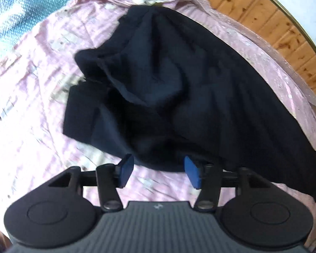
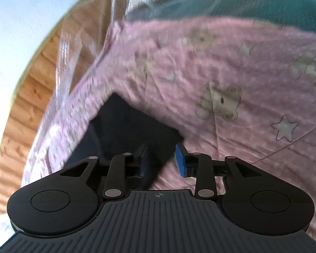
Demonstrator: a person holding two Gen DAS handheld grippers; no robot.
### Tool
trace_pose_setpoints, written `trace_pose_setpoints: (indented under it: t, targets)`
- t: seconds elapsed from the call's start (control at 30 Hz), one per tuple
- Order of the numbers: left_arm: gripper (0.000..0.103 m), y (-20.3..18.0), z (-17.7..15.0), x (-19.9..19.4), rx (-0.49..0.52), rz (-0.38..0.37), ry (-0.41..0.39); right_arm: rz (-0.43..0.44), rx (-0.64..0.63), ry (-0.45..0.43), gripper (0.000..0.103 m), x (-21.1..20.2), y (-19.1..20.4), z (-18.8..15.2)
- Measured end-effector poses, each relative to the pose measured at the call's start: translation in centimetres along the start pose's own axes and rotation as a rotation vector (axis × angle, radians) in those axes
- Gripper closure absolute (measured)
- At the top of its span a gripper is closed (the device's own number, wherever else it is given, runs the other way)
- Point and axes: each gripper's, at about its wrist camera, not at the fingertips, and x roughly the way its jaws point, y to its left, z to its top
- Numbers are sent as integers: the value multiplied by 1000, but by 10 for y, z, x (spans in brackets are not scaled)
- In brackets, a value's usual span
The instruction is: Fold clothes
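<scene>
A dark navy garment [image 1: 179, 88] lies crumpled on a pink bedsheet [image 1: 31, 97] printed with bears and stars. In the left wrist view its near hem reaches just between the blue pads [image 1: 126, 168] of my left gripper [image 1: 159, 169], which stands open with neither pad pressing the cloth. In the right wrist view one corner of the garment [image 2: 126, 126] lies flat on the sheet [image 2: 231, 147]. My right gripper [image 2: 162, 161] hovers over that corner's near edge, jaws partly apart, and the pads grip nothing.
The bed's edge, covered by clear plastic film [image 1: 284, 63], runs along a wooden floor [image 1: 274, 21]. A teal blanket [image 1: 14, 10] lies at the far side of the sheet. In the right wrist view the floor [image 2: 31, 97] is to the left.
</scene>
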Motion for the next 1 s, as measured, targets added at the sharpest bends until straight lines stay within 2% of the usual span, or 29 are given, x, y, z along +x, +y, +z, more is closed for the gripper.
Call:
trace_pose_setpoints:
  t: [0.03, 0.1, 0.2, 0.27, 0.37, 0.4, 0.47, 0.57, 0.67, 0.73, 0.83, 0.9, 0.93, 0.97, 1.0]
  targets:
    - [49, -7, -1, 2, -5, -4, 2, 19, -4, 37, 70, 9, -4, 2]
    - [49, -22, -2, 10, -26, -16, 2, 73, 10, 24, 69, 19, -5, 8]
    - [50, -47, -4, 22, -46, -50, -5, 146, 87, 53, 69, 41, -4, 22]
    - [53, -62, -4, 25, -36, -67, -14, 175, 91, 79, 99, 51, 2, 29]
    - [53, -75, -5, 17, -29, -104, -45, 232, 51, -5, 100, 23, 31, 54]
    - [52, -75, -7, 15, -33, -111, -53, 260, 9, -76, 100, -2, 48, 67]
    - [52, -70, -11, 14, -58, -114, -58, 215, -102, -148, 100, -26, 71, 83]
    - [52, -50, -24, 12, -143, -90, -58, 35, -129, -29, 101, 18, 50, 89]
    - [52, -19, -42, -6, -248, -57, -98, -128, -125, 63, 100, 51, 22, 81]
    - [50, 8, -53, -18, -323, -48, -134, -135, -97, 54, 99, 52, 6, 72]
    - [49, 47, -58, -25, -449, -74, -191, -180, -146, 34, 97, 52, 16, 70]
    - [46, 65, -50, -24, -500, -120, -234, -224, -159, 24, 86, 47, 25, 70]
    - [45, 70, -45, -23, -504, -135, -244, -252, -163, 13, 63, 40, 30, 70]
    - [45, 76, -40, -20, -499, -147, -248, -309, -181, -52, 54, 20, 38, 67]
    - [45, 82, -35, -16, -491, -147, -244, -366, -198, -116, 53, 1, 46, 65]
